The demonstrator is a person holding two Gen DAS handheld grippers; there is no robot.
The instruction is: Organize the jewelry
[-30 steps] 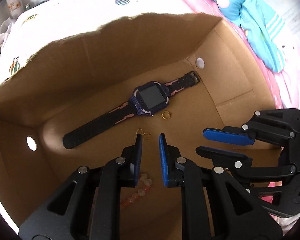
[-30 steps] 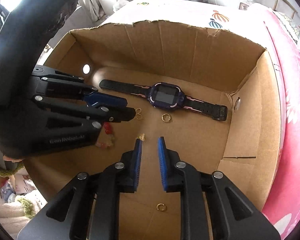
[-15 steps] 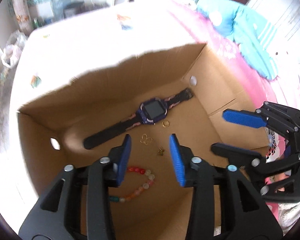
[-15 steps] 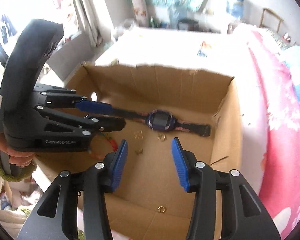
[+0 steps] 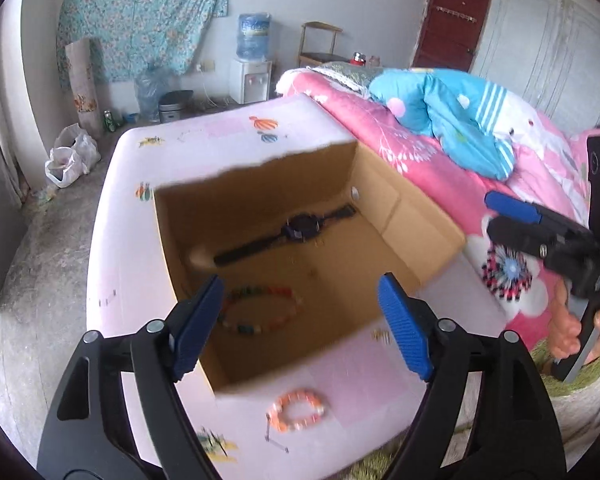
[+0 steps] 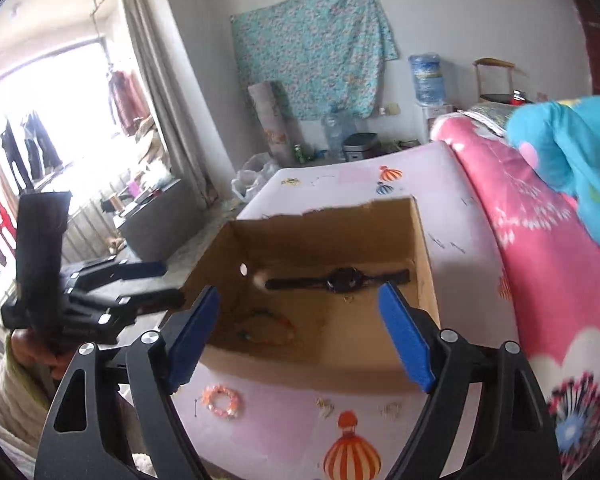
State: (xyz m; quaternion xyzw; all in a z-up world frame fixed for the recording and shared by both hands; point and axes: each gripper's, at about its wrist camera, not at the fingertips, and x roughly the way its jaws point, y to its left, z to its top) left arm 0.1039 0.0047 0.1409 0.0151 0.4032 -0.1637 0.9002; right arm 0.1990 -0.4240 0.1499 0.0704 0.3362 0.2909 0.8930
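on the pink table [image 5: 236, 148], the box [image 5: 416, 216] holds a watch [image 5: 300, 229] and bracelet [image 5: 260, 309]; an orange bracelet [image 5: 298, 410] at lower centre is left outside; the left gripper [image 5: 300, 330] and right gripper [image 6: 298, 334] are opening, empty.

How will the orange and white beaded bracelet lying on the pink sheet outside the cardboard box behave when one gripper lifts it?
The orange and white beaded bracelet probably hangs limp, being strung beads. It looks small, so likely light. Round beads may slip between flat pads.

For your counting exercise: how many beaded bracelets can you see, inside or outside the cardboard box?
2. A multicoloured bracelet lies inside the cardboard box; an orange-pink bracelet lies outside on the mat. Blur may hide others.
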